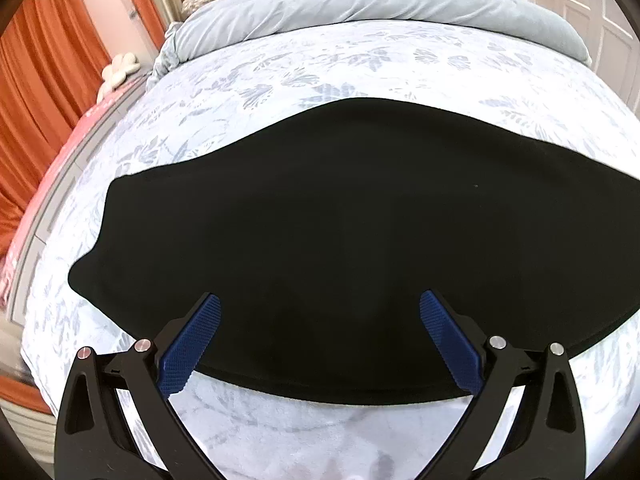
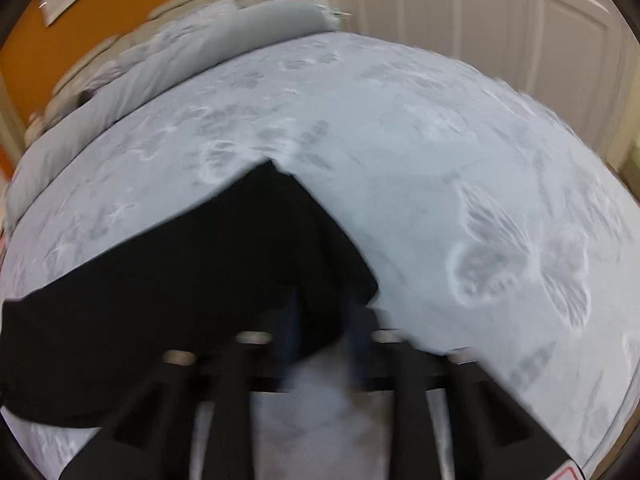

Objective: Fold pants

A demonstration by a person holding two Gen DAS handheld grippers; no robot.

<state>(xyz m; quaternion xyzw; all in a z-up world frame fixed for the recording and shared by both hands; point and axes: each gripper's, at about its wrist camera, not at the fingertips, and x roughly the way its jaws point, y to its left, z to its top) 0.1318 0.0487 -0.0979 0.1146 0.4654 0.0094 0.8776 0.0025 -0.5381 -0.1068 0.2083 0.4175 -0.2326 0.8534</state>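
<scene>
Black pants [image 1: 320, 240] lying flat on the bed [image 1: 360, 60]. Left gripper [image 1: 320, 336] hovering over the near edge, fingers spread, empty. Right gripper [image 2: 320, 320] blurred, fingers nearly together, apparently pinching a hem corner. Cloth looking soft, limp, light; best gripped at edges or corners.

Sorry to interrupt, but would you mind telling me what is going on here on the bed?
A person with a handheld gripper in each hand is folding black pants spread flat on a floral bedsheet. The left gripper is open above the pants' near edge, gripping nothing. The right gripper is nearly closed at one end of the pants; the blurred view doesn't show whether it pinches the cloth.
</scene>
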